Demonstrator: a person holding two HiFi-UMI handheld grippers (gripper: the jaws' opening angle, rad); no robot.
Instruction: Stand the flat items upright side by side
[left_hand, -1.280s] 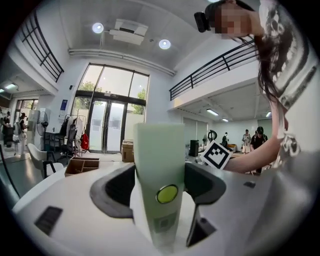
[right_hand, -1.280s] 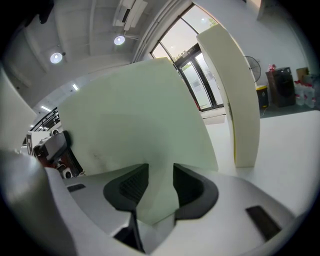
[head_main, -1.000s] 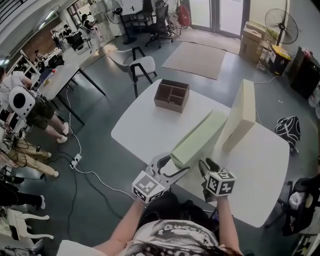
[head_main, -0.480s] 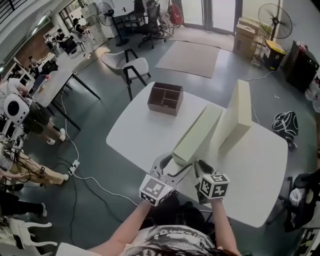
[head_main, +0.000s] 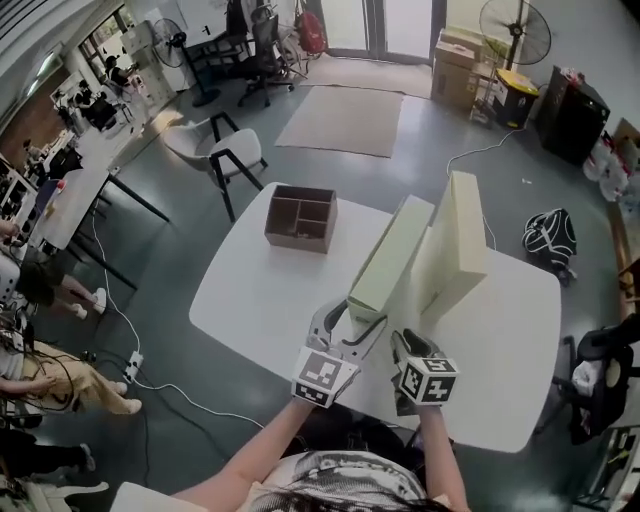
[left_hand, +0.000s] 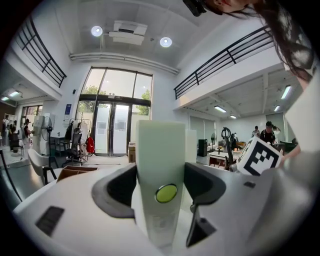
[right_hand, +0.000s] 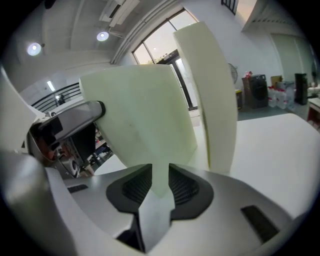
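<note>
Looking at the whole setup, the white table (head_main: 250, 290) is where everything happens, and it carries both flat items. The cream box (head_main: 455, 250) is the biggest one. It stands upright on its long edge toward the right side, free of both grippers, so we'd say that one is done and acts as the reference to line up against.

Next is the green box (head_main: 390, 262), also up on its long edge, just left of the cream box and roughly parallel to it. Their far ends look very close, but we can't tell if they touch, or if the green one's bottom edge sits fully on the table.

A brown tray (head_main: 300, 218) sits well apart at the far left, not involved.

The left gripper (head_main: 352, 318) is clamped wide across the green box's near end, squeezing its thickness, which we think keeps it from tipping while it's brought alongside.

The right gripper (head_main: 408, 345) has its jaws only a little apart. They've just been opening, with the green box's lower near corner in the gap, not really pinched, more like steadying that corner.
</note>
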